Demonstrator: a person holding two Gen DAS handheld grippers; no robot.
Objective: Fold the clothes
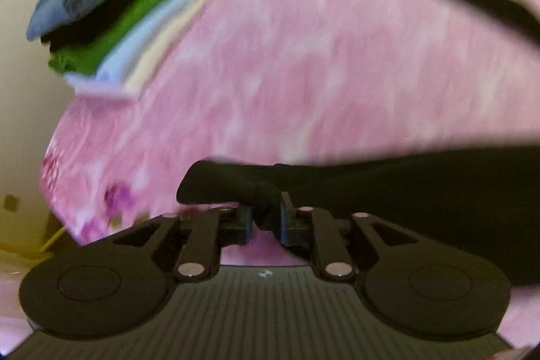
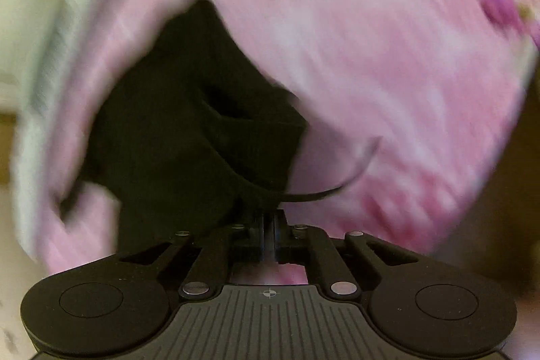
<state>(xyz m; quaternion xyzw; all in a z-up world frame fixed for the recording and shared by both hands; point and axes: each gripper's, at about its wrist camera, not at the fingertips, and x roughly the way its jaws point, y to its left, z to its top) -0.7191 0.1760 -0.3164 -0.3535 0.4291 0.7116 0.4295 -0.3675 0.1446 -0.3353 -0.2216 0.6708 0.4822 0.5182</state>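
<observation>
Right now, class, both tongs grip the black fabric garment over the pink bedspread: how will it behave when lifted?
The black fabric garment is probably floppy: it bunches at the left tongs and folds above the right tongs. It likely sags between the grips. Its trailing thin cord may snag.

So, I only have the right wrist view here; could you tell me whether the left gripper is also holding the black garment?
Observer: Yes, the left gripper is shut on a bunched edge of the black garment.
Operator: Thank you. Is anything already folded nearby?
Observer: A stack of folded clothes sits at the far left of the pink bedspread.
Operator: And what is on top of that stack?
Observer: A blue-grey piece; black and green ones lie under it.
</observation>
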